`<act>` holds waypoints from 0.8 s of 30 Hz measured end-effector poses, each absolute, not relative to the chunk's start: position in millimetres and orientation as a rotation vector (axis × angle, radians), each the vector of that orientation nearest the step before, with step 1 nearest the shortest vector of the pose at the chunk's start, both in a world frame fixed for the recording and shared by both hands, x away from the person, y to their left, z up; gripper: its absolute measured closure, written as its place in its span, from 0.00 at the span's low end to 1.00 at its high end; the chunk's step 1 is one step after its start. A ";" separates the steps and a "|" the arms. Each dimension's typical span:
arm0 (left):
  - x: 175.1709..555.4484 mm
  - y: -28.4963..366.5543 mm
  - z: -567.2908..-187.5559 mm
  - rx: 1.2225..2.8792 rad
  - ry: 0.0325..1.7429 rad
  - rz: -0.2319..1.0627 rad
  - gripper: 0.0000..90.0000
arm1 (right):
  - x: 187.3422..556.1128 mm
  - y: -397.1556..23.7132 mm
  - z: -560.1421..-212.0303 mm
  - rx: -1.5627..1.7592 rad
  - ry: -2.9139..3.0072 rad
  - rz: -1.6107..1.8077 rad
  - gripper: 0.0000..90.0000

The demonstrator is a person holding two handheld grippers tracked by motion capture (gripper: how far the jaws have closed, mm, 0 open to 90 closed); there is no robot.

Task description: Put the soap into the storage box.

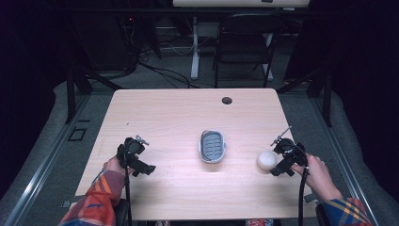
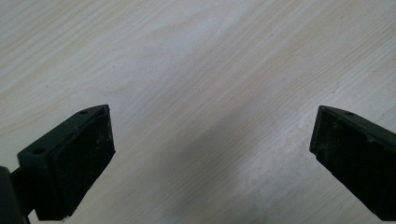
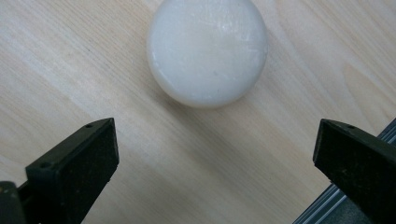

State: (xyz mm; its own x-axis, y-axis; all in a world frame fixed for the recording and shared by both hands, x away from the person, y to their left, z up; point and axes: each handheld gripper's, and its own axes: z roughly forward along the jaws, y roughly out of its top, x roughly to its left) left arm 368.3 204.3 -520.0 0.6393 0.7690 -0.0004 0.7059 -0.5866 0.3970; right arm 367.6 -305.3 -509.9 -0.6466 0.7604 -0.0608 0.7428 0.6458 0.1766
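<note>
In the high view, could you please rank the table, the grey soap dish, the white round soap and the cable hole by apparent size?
1. Table
2. Grey soap dish
3. White round soap
4. Cable hole, though it lies farther from the camera, so its true size against the soap is unsure.

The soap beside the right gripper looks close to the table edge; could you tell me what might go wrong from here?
1. The round soap lies ahead of the open right gripper, not between its jaws; a push could roll it off the table edge.
2. Its smooth, rounded sides may slip out when squeezed.
3. The dish stands well apart from it, so a weak hold risks a drop on the way.
</note>
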 end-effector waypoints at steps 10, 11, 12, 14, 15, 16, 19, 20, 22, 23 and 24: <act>368.4 203.9 -520.0 2.498 1.163 0.242 0.00 | 390.4 -290.9 -515.1 1.252 2.787 0.156 0.00; 368.4 203.9 -520.0 2.498 1.163 0.242 0.00 | 390.4 -290.9 -515.1 1.252 2.787 0.156 0.00; 368.5 203.9 -520.0 2.499 1.161 0.241 0.00 | 392.5 -289.7 -516.1 1.254 2.793 0.150 0.00; 368.6 203.8 -520.0 2.499 1.157 0.238 0.00 | 399.4 -285.4 -517.0 1.252 2.828 0.110 0.00; 368.6 203.7 -520.1 2.497 1.156 0.236 0.00 | 400.4 -283.6 -518.1 1.264 2.816 0.134 0.00; 368.7 203.5 -520.0 2.498 1.156 0.237 0.00 | 400.4 -283.6 -518.1 1.264 2.816 0.134 0.00; 368.6 203.7 -520.1 2.497 1.157 0.237 0.00 | 406.2 -276.8 -518.9 1.237 2.815 0.121 0.00; 368.6 203.7 -520.1 2.497 1.157 0.237 0.00 | 406.2 -276.8 -518.9 1.237 2.815 0.121 0.00; 368.4 203.8 -519.9 2.496 1.154 0.236 0.00 | 408.3 -272.8 -523.4 1.231 2.817 0.131 0.00; 368.4 203.8 -519.9 2.496 1.154 0.236 0.00 | 410.7 -272.8 -522.8 1.189 2.838 0.101 0.00; 368.4 203.8 -519.9 2.496 1.154 0.236 0.00 | 410.7 -272.8 -522.8 1.189 2.838 0.101 0.00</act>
State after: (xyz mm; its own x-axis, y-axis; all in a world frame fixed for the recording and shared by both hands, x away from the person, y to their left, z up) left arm 368.4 203.8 -519.9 0.6490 0.7607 -0.0064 0.6970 -0.5912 0.4058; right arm 410.7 -272.8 -522.8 -0.6998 0.7136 -0.0325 0.7095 0.6996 0.0847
